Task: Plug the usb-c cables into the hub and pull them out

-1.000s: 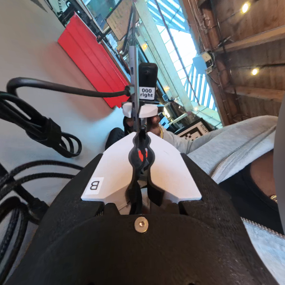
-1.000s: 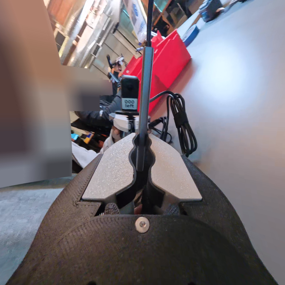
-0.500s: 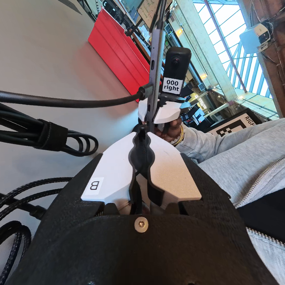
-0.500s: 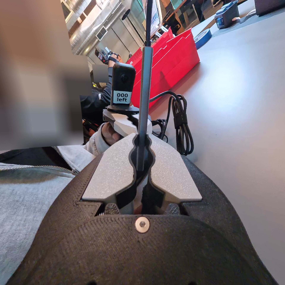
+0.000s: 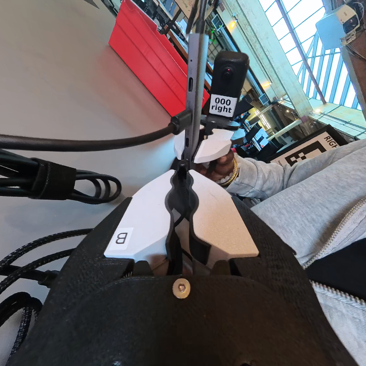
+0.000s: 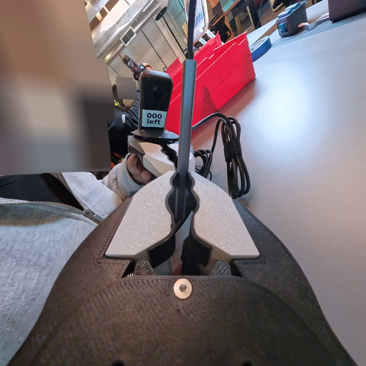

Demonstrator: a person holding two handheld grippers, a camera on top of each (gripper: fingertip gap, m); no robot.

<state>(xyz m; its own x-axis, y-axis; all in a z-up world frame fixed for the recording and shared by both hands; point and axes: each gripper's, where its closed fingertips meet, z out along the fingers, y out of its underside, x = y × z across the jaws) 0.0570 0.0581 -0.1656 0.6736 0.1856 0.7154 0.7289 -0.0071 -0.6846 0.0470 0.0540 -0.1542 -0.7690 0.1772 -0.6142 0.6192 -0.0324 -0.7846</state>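
- Left wrist view is showing the left gripper (image 5: 183,174) with its jaws closed almost fully on a thin black cable plug (image 5: 182,168), whose tip is sitting just beside the lower end of the hub (image 5: 195,95).
- The right gripper (image 6: 182,175) is clamping the slim grey hub edge-on between nearly closed jaws, holding it roughly upright above the table (image 6: 307,138).
- A smooth black usb-c cable (image 5: 89,141) is sitting plugged into the hub's side, between two empty ports, and is trailing away to the left.
- A red bin (image 6: 217,79) is standing on the table behind the hub; whatever it is holding cannot be made out.
- A strapped bundle of black cable (image 6: 232,154) is lying on the table just beyond the grippers.
- Braided black cables (image 5: 29,255) are looping along the left edge beside the left gripper.
- A roll of blue tape (image 6: 261,44) is lying near the bin.
- A grey sleeve (image 5: 277,178) is reaching in behind the right gripper.
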